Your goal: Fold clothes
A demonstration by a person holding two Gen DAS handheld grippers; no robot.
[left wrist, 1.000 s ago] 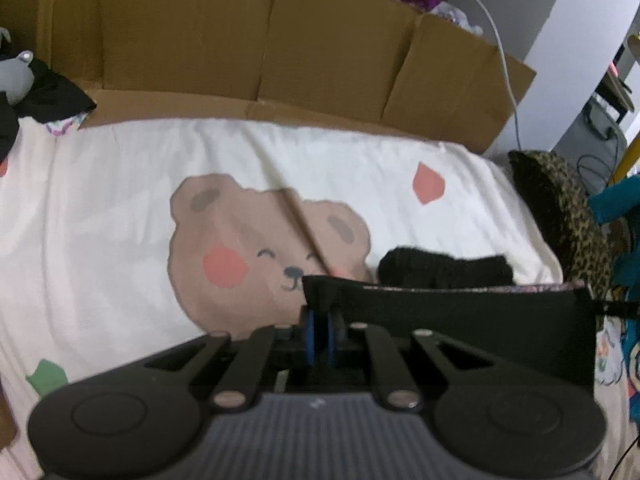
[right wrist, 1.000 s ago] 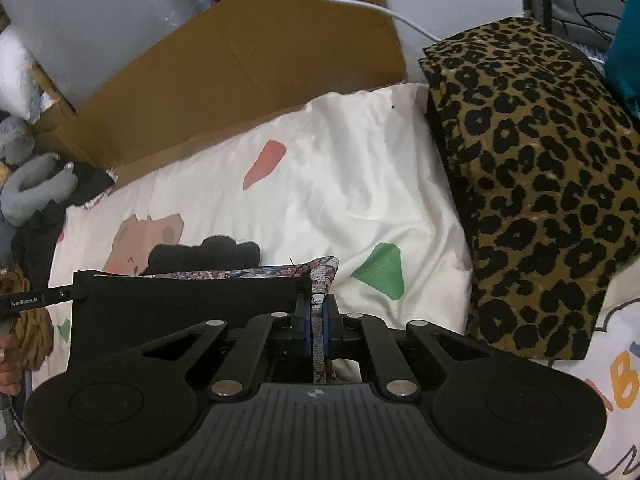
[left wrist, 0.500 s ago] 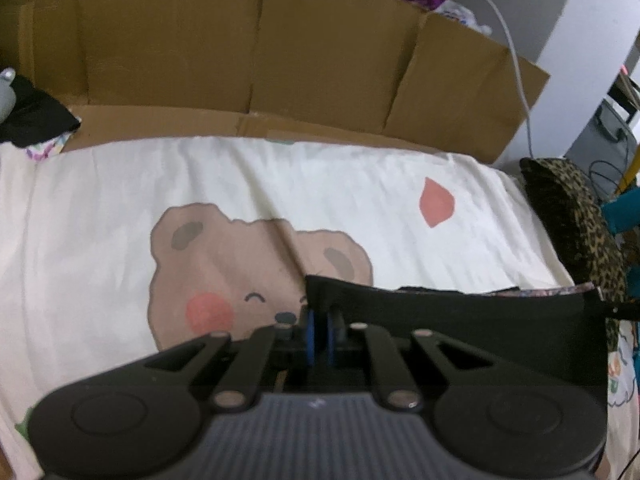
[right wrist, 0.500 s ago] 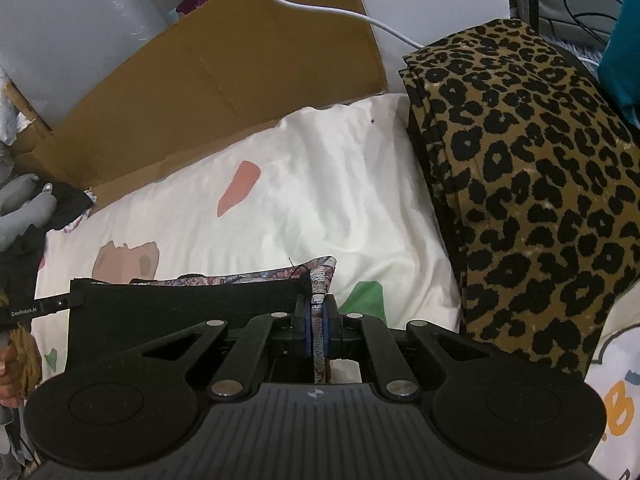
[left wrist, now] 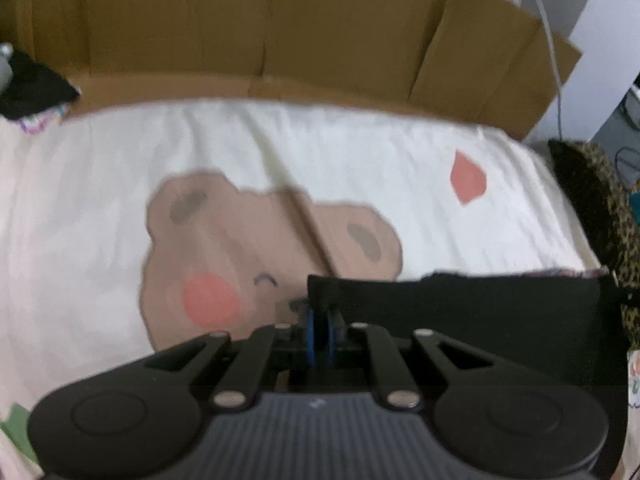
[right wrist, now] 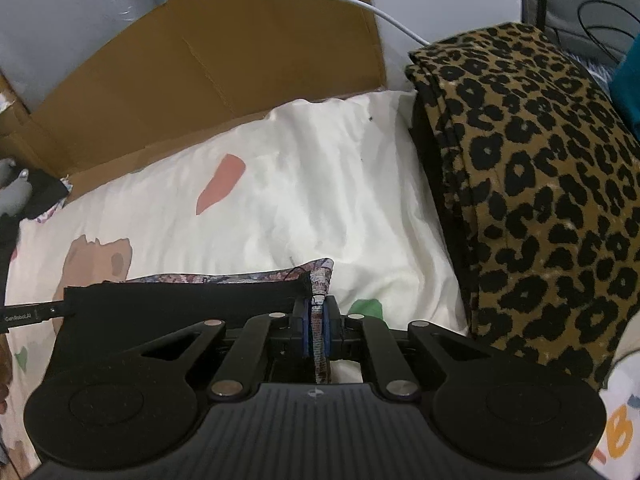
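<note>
The black garment is held stretched between the two tongs, low over the cream bear-print sheet. One corner is pinched between the blue pads of the left gripper; a narrow gap shows there and the jaws are opening, cloth between them. The patterned hem at the other corner is clamped in the right gripper, whose jaws are likewise opening, the strip pressed between the pads.

Against a second ago: the black bundle that lay on the sheet beyond the garment's top edge is now hidden behind that edge. The bear print is seen larger and nearer, and the cardboard wall fills more of the top of the left view. In the right view the leopard-print cushion looms closer and the green patch is mostly covered by the gripper. The left view is blurred
</note>
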